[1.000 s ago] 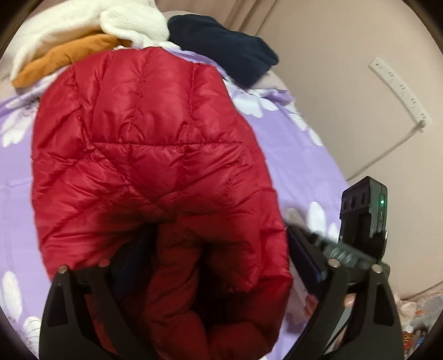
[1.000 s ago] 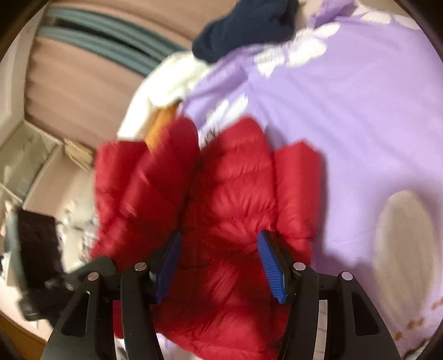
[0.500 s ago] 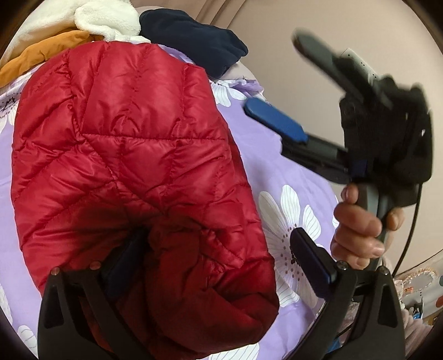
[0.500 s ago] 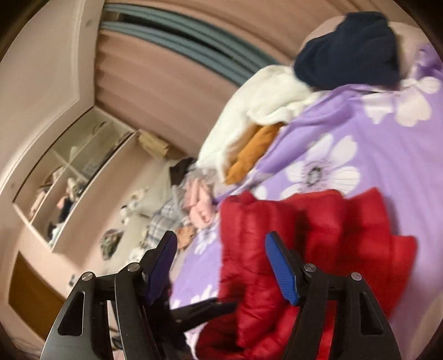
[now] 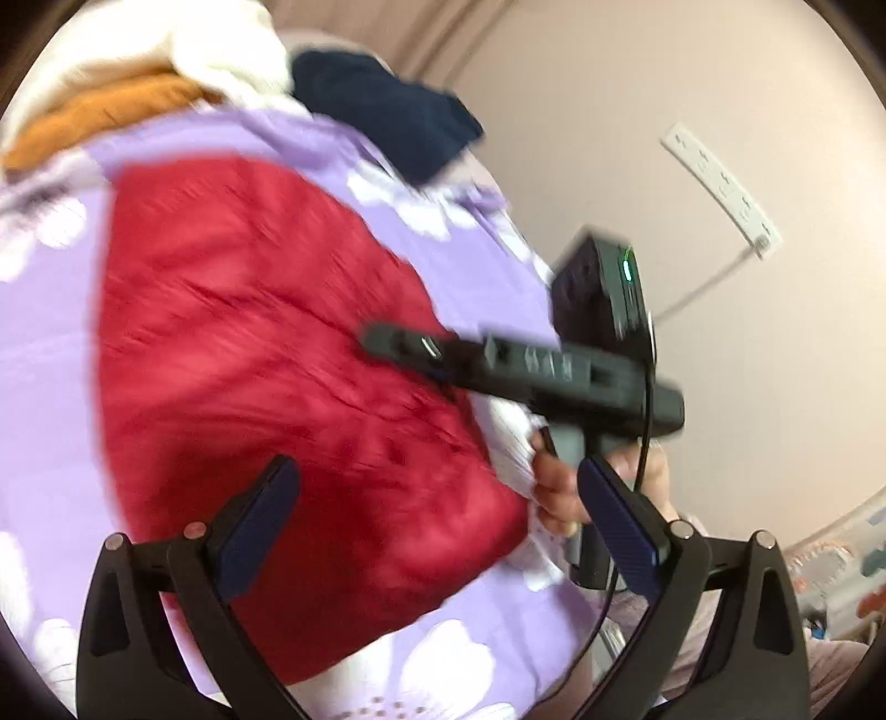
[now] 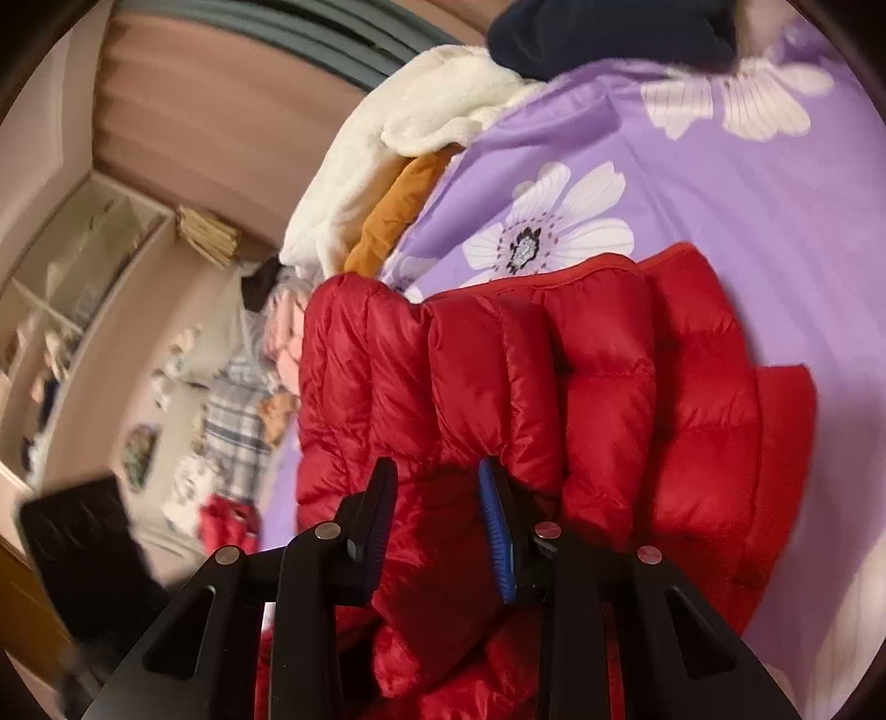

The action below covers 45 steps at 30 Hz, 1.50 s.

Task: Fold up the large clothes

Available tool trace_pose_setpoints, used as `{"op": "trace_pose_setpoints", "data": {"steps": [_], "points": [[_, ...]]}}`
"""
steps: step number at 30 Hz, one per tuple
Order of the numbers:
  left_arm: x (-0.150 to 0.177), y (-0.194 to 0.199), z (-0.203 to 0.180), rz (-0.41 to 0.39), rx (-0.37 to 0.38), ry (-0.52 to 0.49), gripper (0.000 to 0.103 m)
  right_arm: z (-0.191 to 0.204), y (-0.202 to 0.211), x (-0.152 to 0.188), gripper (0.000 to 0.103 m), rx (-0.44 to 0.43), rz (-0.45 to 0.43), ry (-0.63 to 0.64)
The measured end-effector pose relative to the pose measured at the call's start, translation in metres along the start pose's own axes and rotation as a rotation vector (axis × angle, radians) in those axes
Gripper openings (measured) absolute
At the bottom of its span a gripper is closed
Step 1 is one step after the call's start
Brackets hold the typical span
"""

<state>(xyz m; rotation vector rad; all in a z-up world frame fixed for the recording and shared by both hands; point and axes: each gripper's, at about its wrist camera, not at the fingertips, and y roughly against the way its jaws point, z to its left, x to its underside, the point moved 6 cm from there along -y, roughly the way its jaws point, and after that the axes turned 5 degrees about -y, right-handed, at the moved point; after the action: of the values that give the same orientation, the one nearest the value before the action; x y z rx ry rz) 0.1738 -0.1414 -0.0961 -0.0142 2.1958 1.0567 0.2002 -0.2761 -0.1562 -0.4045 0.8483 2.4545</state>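
A red quilted down jacket (image 5: 266, 354) lies folded on the purple flowered bedsheet (image 5: 44, 354); it also shows in the right wrist view (image 6: 554, 387). My left gripper (image 5: 437, 526) is open and empty, held just above the jacket's near edge. My right gripper (image 6: 437, 515) is shut on a fold of the jacket, the cloth pinched between its blue pads. The right gripper also shows in the left wrist view (image 5: 387, 340), reaching in from the right onto the jacket, its fingertips hidden by blur.
A pile of white (image 5: 221, 50), orange (image 5: 111, 111) and navy (image 5: 382, 116) clothes lies at the far end of the bed. The wall with a power strip (image 5: 720, 188) is at the right. Shelves and scattered clothes (image 6: 232, 399) are beyond the bed's left edge.
My left gripper has let go of the jacket and pulled back, open. My right gripper has come down onto the jacket and closed on a fold of it.
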Motion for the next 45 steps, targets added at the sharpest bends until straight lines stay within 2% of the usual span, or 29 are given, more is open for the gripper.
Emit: {"op": "trace_pose_setpoints", "data": {"steps": [2, 5, 9, 10, 13, 16, 19, 22, 25, 28, 29, 31, 36, 39, 42, 45], "points": [[-0.009, 0.016, 0.016, -0.049, -0.091, 0.011, 0.1, 0.004, -0.001, 0.003, 0.03, 0.049, -0.008, 0.054], [-0.024, 0.023, 0.055, -0.085, -0.287, 0.03, 0.099, 0.007, -0.007, 0.005, 0.03, 0.109, -0.022, 0.111], [-0.033, -0.005, 0.089, -0.046, -0.403, 0.057, 0.086, 0.012, -0.011, 0.004, 0.03, 0.17, -0.034, 0.174], [-0.032, -0.013, 0.096, -0.028, -0.427, 0.059, 0.085, 0.012, -0.012, 0.004, 0.03, 0.18, -0.034, 0.185], [-0.023, -0.03, 0.107, 0.018, -0.407, 0.084, 0.087, 0.011, -0.011, 0.004, 0.03, 0.195, -0.034, 0.2], [-0.012, -0.036, 0.104, 0.021, -0.421, 0.061, 0.088, 0.014, -0.006, 0.004, 0.03, 0.241, -0.05, 0.219], [-0.008, -0.034, 0.1, 0.025, -0.411, 0.051, 0.088, 0.039, 0.008, 0.011, 0.039, 0.293, -0.1, 0.323], [-0.009, -0.036, 0.103, 0.025, -0.389, 0.067, 0.088, 0.072, 0.023, 0.028, 0.039, 0.278, -0.124, 0.442], [-0.01, -0.038, 0.104, 0.023, -0.382, 0.066, 0.088, 0.084, 0.026, 0.047, 0.039, 0.296, -0.114, 0.521], [-0.01, -0.039, 0.102, 0.023, -0.379, 0.057, 0.088, 0.07, 0.015, 0.062, 0.039, 0.361, -0.053, 0.566], [-0.01, -0.039, 0.1, 0.023, -0.382, 0.049, 0.088, 0.057, 0.009, 0.067, 0.039, 0.409, -0.028, 0.57], [-0.009, -0.042, 0.096, 0.023, -0.382, 0.03, 0.09, 0.036, 0.003, 0.071, 0.039, 0.438, 0.005, 0.546], [-0.004, -0.056, 0.084, 0.031, -0.428, -0.051, 0.096, 0.007, -0.006, 0.076, 0.039, 0.418, -0.022, 0.526], [-0.002, -0.059, 0.084, 0.032, -0.441, -0.062, 0.096, 0.003, -0.006, 0.075, 0.039, 0.391, -0.034, 0.502], [-0.003, -0.056, 0.085, 0.031, -0.423, -0.048, 0.096, 0.013, 0.006, 0.072, 0.039, 0.378, -0.015, 0.486], [-0.004, -0.053, 0.086, 0.025, -0.408, -0.033, 0.096, 0.041, 0.032, 0.062, 0.039, 0.346, -0.097, 0.545]]}}
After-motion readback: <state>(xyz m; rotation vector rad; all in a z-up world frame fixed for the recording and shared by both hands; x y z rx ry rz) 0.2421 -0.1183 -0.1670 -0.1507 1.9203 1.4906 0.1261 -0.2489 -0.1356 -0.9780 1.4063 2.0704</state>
